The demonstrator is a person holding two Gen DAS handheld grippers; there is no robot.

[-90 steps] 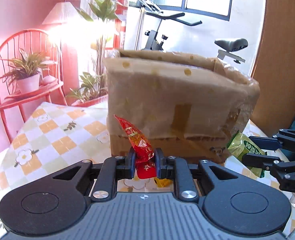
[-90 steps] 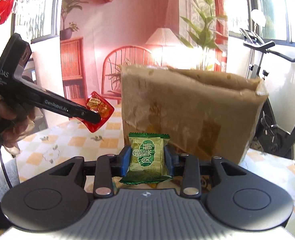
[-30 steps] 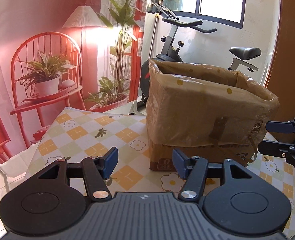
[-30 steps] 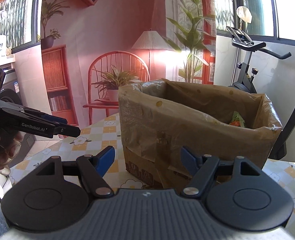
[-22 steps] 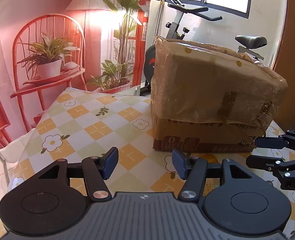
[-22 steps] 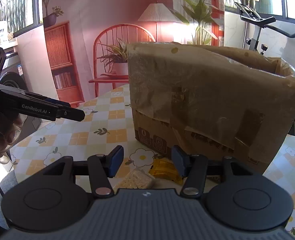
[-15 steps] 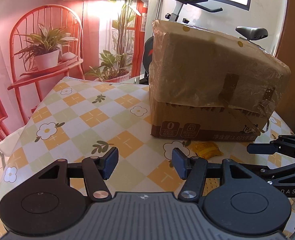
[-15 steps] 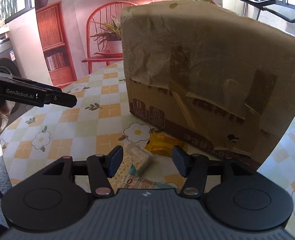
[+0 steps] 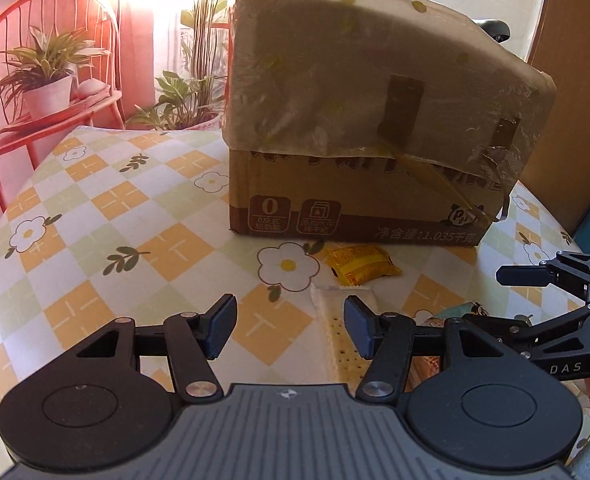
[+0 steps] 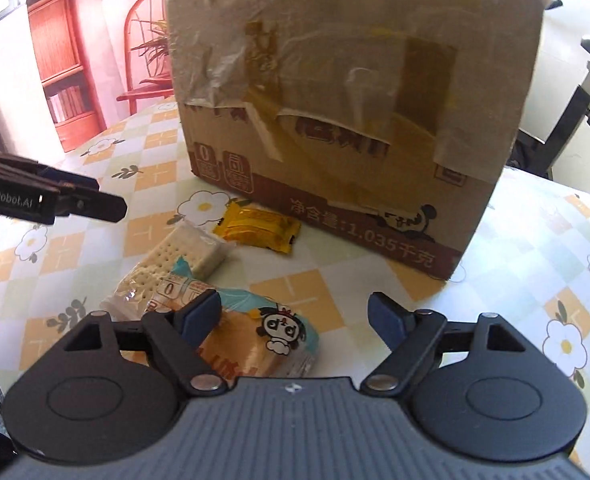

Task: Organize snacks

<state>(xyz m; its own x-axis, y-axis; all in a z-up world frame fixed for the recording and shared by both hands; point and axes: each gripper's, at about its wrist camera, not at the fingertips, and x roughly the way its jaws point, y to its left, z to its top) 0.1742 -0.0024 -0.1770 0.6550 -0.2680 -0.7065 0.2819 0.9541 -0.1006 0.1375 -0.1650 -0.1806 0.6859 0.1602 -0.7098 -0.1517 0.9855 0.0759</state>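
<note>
A taped cardboard box (image 9: 367, 120) stands on the checked tablecloth; it also shows in the right wrist view (image 10: 347, 92). In front of it lie a yellow snack packet (image 9: 361, 266) (image 10: 257, 228), a clear pack of white crackers (image 9: 337, 336) (image 10: 183, 258) and a bread packet with a panda face (image 10: 255, 336). My left gripper (image 9: 289, 326) is open and empty, low over the crackers. My right gripper (image 10: 295, 316) is open and empty, just above the bread packet. The box's inside is hidden.
The flowered tablecloth (image 9: 95, 220) covers a round table. A red chair with a potted plant (image 9: 47, 88) stands behind on the left. An exercise bike (image 10: 575, 120) stands behind the box. A wooden door (image 9: 575, 80) is on the right.
Both grippers earlier held snacks beside the box, then were open and empty. Over the last second both dropped from box-rim height to the table, close over the loose snacks.
</note>
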